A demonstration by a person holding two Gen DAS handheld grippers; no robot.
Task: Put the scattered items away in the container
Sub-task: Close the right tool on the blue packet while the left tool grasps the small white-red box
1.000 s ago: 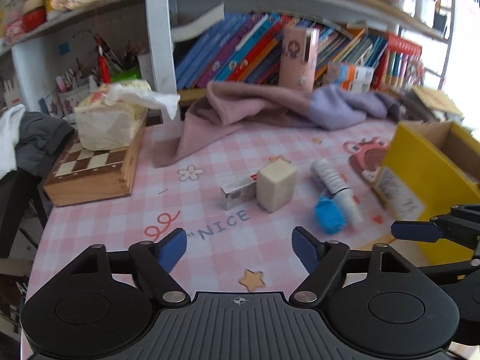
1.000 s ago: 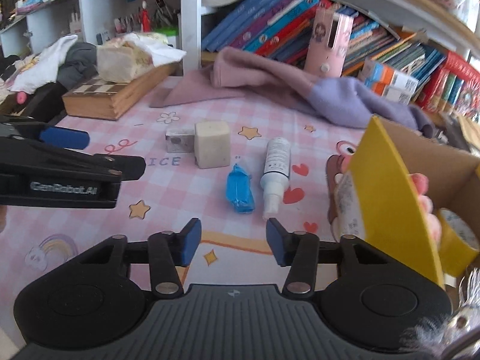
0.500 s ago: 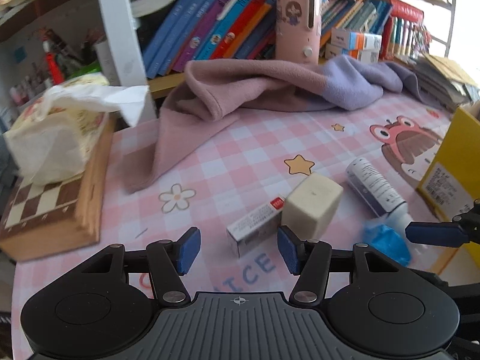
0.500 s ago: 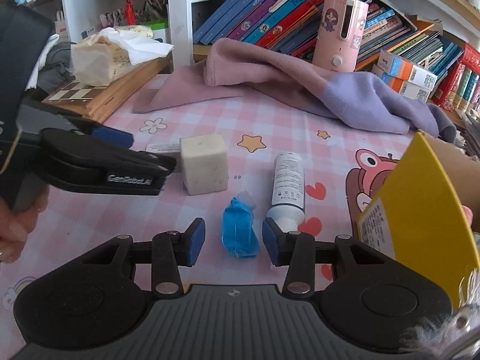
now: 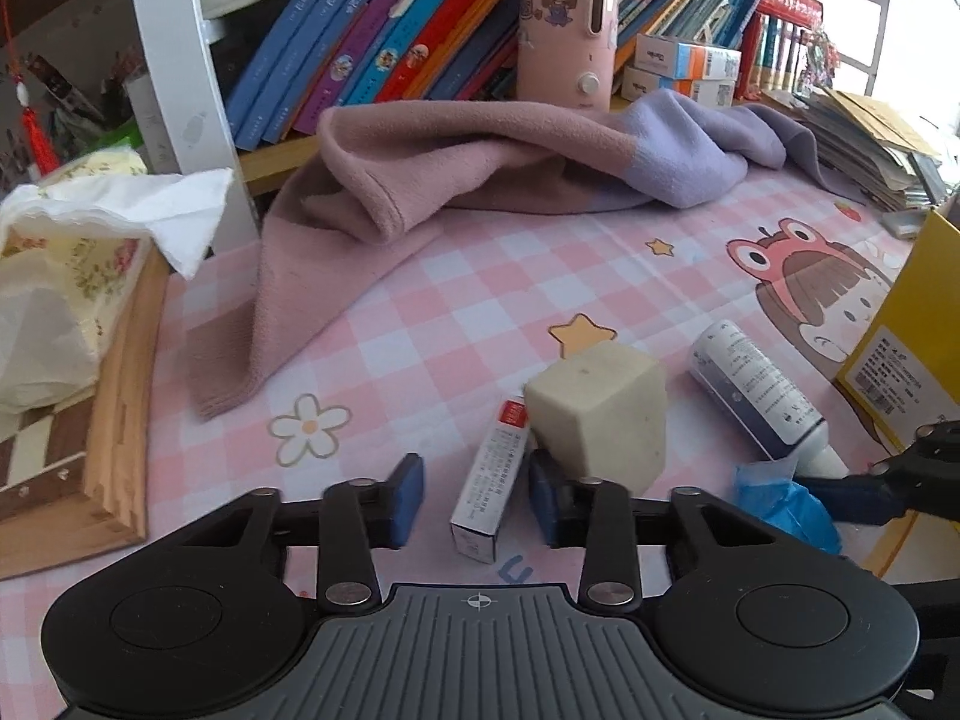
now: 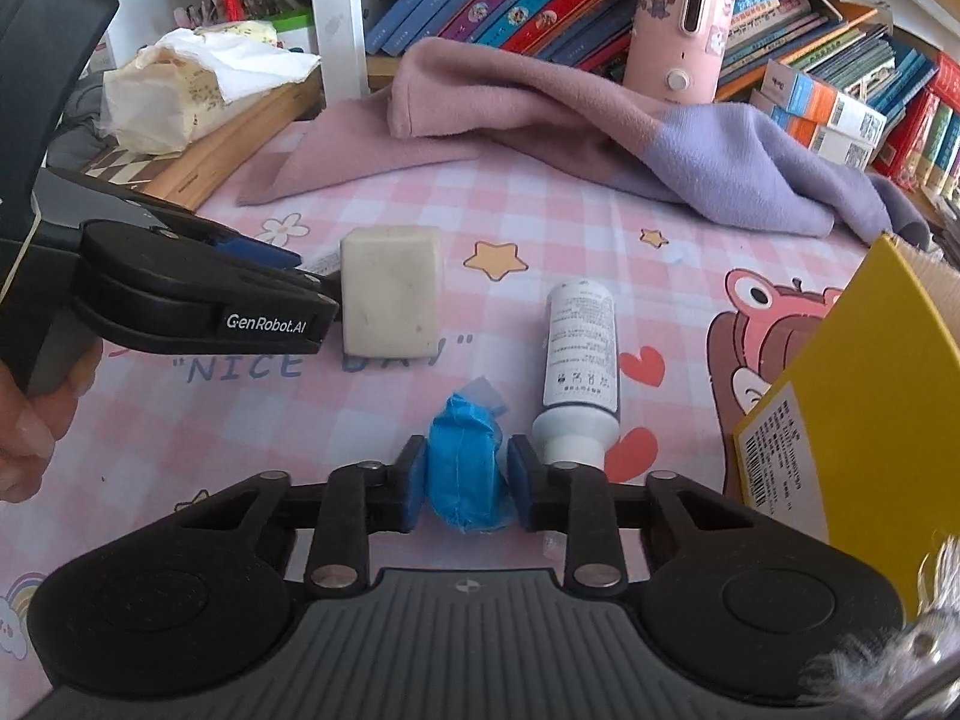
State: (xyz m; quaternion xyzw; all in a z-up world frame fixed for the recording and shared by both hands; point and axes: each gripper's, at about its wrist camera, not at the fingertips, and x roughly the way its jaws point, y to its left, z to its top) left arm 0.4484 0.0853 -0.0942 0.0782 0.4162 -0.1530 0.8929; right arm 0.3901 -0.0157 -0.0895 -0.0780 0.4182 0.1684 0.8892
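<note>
Right wrist view shows the right gripper point(image 6: 461, 483) closing with its pads against the blue packet point(image 6: 469, 468) between them, while the left gripper point(image 5: 474, 495) closes astride the small carton point(image 5: 489, 483), pads apparently not yet touching, each item lying short of the yellow container point(image 6: 864, 396) to the right, evidently for paired transfer.

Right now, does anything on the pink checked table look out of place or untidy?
Yes. A pink and purple cloth lies crumpled across the back of the table. Four small things lie scattered, not in the yellow box: a white bottle on its side, a cream block, a small carton and a crumpled blue packet.
</note>
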